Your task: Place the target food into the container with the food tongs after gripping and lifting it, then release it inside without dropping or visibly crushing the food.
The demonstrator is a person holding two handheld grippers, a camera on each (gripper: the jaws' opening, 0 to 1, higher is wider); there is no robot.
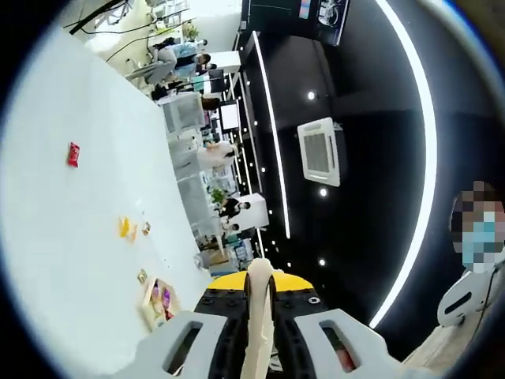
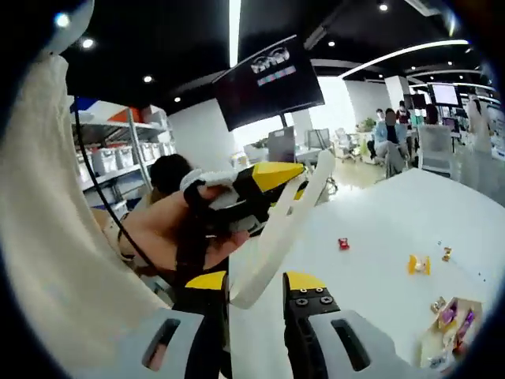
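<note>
My left gripper (image 1: 260, 290) is shut on cream food tongs (image 1: 259, 316), which stand up between its yellow-tipped jaws. In the right gripper view the left gripper (image 2: 272, 185) comes in from the left, held by a hand (image 2: 162, 225), with the tongs (image 2: 288, 217) slanting down toward my right gripper (image 2: 254, 283). The right gripper is open, and the tongs' lower end hangs between its jaw tips. On the white table (image 2: 379, 221) lie a yellow food piece (image 2: 418, 264) (image 1: 125, 227) and a red piece (image 2: 343, 243) (image 1: 72, 154). A small open container (image 2: 451, 324) (image 1: 158, 304) holds colourful items.
Small wrapped bits (image 2: 446, 254) (image 2: 438, 304) lie near the container. A cream cloth (image 2: 47, 205) hangs close at the left of the right gripper view. People sit at desks beyond the table (image 2: 387, 130). A masked person (image 1: 477, 237) stands at the right of the left gripper view.
</note>
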